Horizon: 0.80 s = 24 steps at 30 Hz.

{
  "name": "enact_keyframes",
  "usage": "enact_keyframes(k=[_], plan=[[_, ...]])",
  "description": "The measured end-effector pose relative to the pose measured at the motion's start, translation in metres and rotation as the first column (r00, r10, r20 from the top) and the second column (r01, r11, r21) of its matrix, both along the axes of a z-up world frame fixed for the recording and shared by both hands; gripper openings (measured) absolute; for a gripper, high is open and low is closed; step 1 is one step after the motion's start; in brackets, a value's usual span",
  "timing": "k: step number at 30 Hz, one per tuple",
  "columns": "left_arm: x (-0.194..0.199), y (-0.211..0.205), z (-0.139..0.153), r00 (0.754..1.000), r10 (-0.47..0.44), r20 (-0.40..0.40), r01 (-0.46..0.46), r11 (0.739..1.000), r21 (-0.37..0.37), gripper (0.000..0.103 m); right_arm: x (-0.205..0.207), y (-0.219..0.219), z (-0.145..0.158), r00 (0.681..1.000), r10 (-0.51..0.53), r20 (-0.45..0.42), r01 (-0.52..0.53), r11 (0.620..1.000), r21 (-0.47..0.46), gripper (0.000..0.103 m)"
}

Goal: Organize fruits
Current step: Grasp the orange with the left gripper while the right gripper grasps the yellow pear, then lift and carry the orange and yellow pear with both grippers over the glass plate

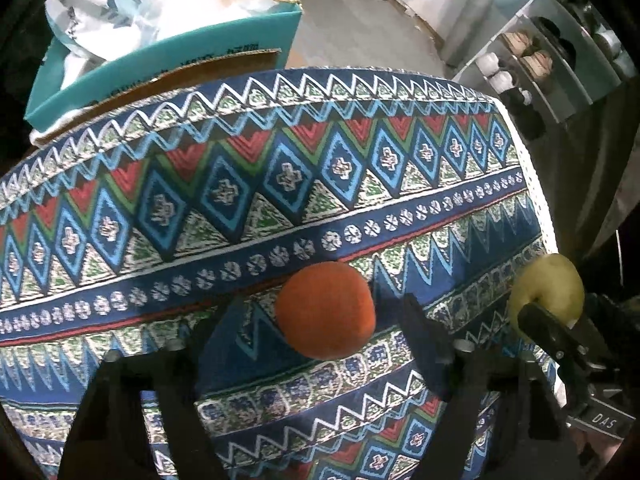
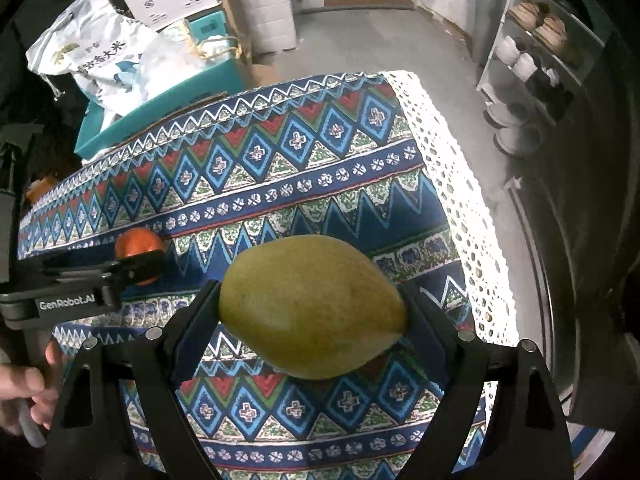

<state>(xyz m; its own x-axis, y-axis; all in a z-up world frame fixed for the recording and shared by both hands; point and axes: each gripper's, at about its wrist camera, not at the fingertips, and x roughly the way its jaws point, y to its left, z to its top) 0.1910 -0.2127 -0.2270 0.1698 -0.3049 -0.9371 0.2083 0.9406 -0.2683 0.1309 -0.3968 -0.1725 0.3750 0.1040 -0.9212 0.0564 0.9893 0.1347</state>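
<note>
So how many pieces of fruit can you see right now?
2. The orange rests on the patterned tablecloth between the left gripper fingers. The mango is clamped in the right gripper. Others may be hidden.

Grey floor [image 2: 360,40] — white shelves [image 2: 532,52]

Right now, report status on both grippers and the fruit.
Right gripper shut on mango, held above the tablecloth. Left gripper open around orange. Nothing in the way.

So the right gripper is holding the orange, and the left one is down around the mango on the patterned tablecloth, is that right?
The fruits are swapped. The right wrist view shows the right gripper clamped on the mango; the left wrist view shows the left gripper down around the orange on the patterned tablecloth.
</note>
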Motion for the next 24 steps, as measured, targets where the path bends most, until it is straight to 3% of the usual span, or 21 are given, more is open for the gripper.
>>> enact_keyframes(k=[3, 12, 24], plan=[[-0.002, -0.001, 0.001, 1.0, -0.009, 0.013, 0.009, 1.0, -0.008, 0.049, 0.001, 0.003, -0.001, 1.0, 0.007, -0.001, -0.007, 1.0, -0.001, 0.087], [-0.01, 0.009, 0.017, 0.997, -0.034, 0.075, 0.033, 0.999, 0.015, 0.048, -0.001, 0.015, 0.006, 0.999, 0.039, 0.02, -0.038, 0.999, -0.017, 0.087], [-0.035, 0.021, 0.069, 0.974, -0.092, 0.209, 0.079, 0.994, 0.072, 0.048, -0.01, 0.036, 0.042, 0.992, 0.092, 0.088, -0.089, 0.995, -0.04, 0.087]])
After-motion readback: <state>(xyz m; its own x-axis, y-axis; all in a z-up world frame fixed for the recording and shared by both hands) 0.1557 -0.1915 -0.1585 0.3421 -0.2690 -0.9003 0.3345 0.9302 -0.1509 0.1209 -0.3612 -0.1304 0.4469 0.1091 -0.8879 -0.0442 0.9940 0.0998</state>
